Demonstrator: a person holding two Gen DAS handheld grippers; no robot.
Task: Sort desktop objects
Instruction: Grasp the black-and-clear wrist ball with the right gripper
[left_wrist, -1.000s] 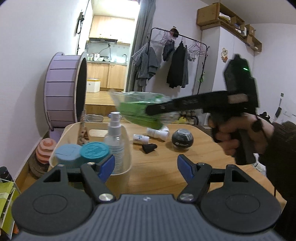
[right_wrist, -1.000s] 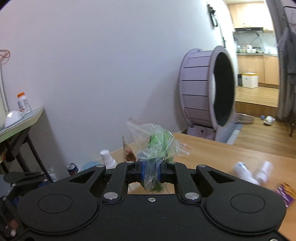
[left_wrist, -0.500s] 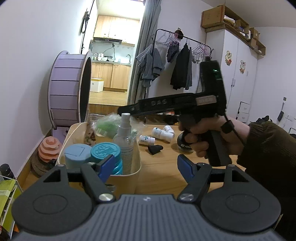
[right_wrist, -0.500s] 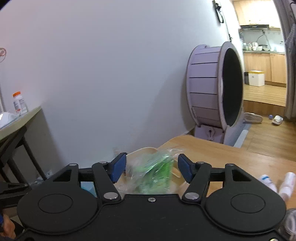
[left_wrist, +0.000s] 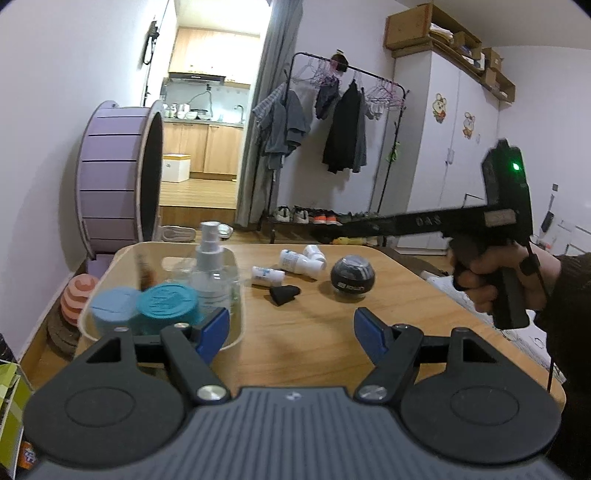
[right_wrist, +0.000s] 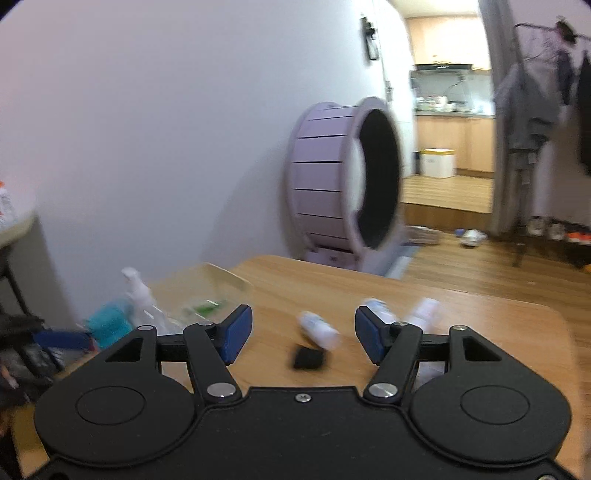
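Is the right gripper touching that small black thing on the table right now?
Apart. The right wrist view shows the right gripper open and empty, with bare table between its fingertips and the small black piece, though the frame is blurred.

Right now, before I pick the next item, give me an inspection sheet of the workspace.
Surface: wooden table, mostly bare.
Job's things: cream bin holding clear spray bottle, teal round lid, pale blue lid; loose: three small white bottles, black ball, small black piece.
Clutter: nothing seen.
Grippers: left gripper open, empty; right gripper open, empty.
Cables: nothing seen.
Surroundings: purple wheel, clothes rack.
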